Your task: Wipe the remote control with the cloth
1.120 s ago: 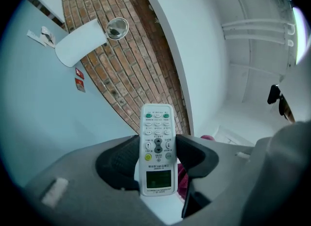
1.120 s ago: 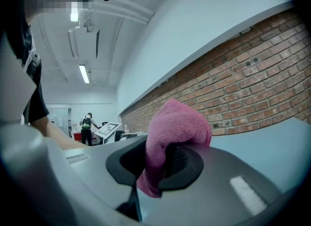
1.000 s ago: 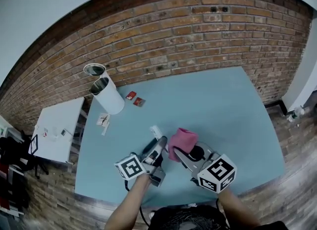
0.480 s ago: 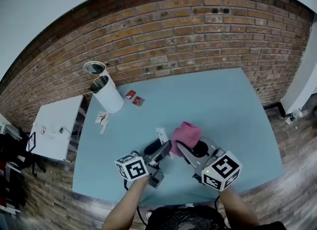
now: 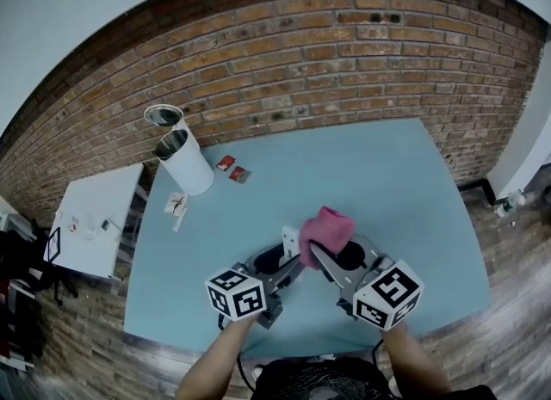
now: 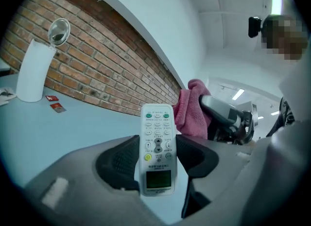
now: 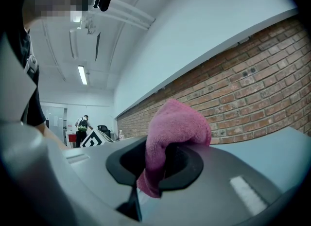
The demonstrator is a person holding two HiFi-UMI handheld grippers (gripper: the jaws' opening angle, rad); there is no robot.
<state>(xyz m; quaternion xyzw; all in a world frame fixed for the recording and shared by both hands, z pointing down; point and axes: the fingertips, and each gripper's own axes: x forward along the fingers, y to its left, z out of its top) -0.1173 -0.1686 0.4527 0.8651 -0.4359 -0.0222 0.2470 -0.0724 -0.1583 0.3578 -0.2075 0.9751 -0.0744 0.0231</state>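
Note:
A white remote control (image 6: 157, 147) with coloured buttons stands clamped between the jaws of my left gripper (image 6: 156, 159), its button face toward the camera. In the head view the remote control (image 5: 290, 240) pokes up from the left gripper (image 5: 277, 262) above the blue table (image 5: 379, 175). A pink cloth (image 7: 172, 135) is bunched and pinched in my right gripper (image 7: 160, 164). In the head view the cloth (image 5: 325, 230) sits just right of the remote, close to it, held by the right gripper (image 5: 331, 262). In the left gripper view the cloth (image 6: 192, 111) shows behind the remote's right side.
A white cylindrical bin (image 5: 189, 164) with its lid raised stands at the table's back left. Two small red packets (image 5: 233, 169) and a small card (image 5: 177, 206) lie near it. A white side table (image 5: 95, 224) stands left of the blue one. A brick wall (image 5: 301, 54) runs behind.
The left gripper has rolled and shifted right, bringing the remote upright beside the cloth. The right gripper with the cloth has risen slightly and shifted right.

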